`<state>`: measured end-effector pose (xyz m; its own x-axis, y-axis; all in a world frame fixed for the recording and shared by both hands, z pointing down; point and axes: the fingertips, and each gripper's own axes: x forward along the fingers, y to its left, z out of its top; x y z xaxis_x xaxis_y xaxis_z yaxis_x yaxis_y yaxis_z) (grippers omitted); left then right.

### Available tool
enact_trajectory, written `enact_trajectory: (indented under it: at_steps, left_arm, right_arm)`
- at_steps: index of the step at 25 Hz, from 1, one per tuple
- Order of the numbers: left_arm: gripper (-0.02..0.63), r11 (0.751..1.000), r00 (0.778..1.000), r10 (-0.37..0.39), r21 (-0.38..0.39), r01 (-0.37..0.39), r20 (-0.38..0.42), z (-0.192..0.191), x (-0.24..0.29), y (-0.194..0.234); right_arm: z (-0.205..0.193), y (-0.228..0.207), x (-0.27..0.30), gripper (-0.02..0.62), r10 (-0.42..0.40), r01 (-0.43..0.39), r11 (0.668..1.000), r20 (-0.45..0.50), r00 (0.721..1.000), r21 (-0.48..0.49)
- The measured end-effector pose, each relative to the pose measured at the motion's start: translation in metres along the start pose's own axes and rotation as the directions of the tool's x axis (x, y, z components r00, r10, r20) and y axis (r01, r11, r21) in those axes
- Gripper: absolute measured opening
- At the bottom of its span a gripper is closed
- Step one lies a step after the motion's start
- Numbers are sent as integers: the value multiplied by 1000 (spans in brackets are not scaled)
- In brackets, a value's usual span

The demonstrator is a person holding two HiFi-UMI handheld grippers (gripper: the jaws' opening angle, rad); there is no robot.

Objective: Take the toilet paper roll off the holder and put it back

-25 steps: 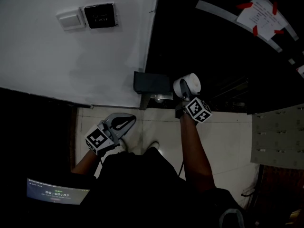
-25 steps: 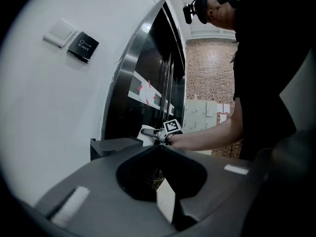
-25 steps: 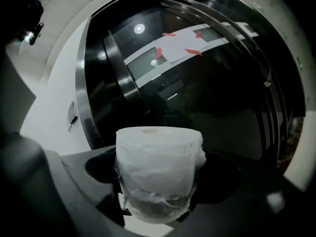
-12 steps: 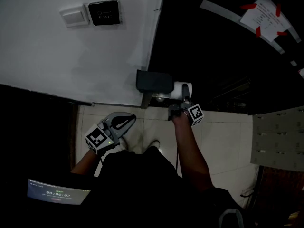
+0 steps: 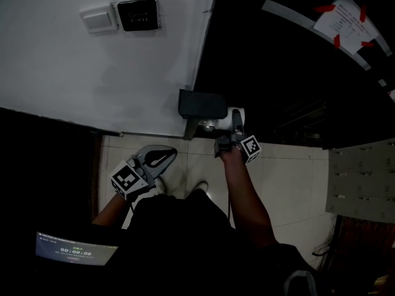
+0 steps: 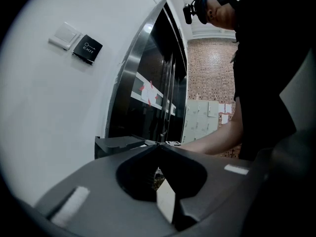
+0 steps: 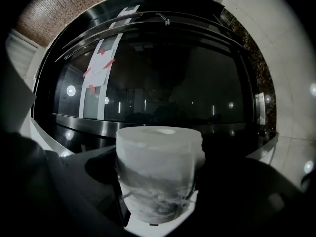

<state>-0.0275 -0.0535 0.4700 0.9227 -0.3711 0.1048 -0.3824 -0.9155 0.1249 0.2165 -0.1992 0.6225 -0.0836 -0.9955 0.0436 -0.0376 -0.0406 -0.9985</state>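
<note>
In the head view, I saw the left gripper (image 5: 162, 157) low on the left, close to my body. The right gripper (image 5: 232, 130) held the roll (image 5: 237, 115) just right of the dark holder (image 5: 201, 105) on the wall. In the left gripper view, the jaws were pressed together with nothing in them. In the right gripper view, the jaws squeezed the white roll (image 7: 157, 174) from both sides, in front of a dark door (image 7: 163, 78).
</note>
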Motion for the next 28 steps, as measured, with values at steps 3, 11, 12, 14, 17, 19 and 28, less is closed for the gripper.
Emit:
enact_trajectory:
  at_steps: [3,11,12,14,17,19,28]
  left_arm:
    - [5,1000,1000,0,-7,0,-5,2,-1,0]
    - [5,1000,1000,5,-8,-5,-2,2,-3,1]
    - [5,1000,1000,6,-10,-6,-3,2,-4,1]
    - [5,1000,1000,10,-6,-10,-1,0,-6,3]
    - [5,1000,1000,14,-7,-14,-2,-2,-10,5]
    - [5,1000,1000,15,-7,-15,-7,-1,-12,5]
    - [5,1000,1000,20,-13,-20,-5,1,-18,8]
  right_arm:
    - [-12,0,1,449,-1,1,1000,-16,1000,8]
    - [-49,-6,6,449,9,-8,1000,-72,997,26]
    - [-53,-7,6,449,7,-4,1000,-78,997,28]
    - [-63,-7,8,449,-1,4,999,-94,996,34]
    - [-81,-7,9,449,-6,11,999,-111,994,42]
    - [-93,-4,9,449,-5,11,999,-114,993,47]
    - [-126,2,8,449,-3,6,999,-83,997,40]
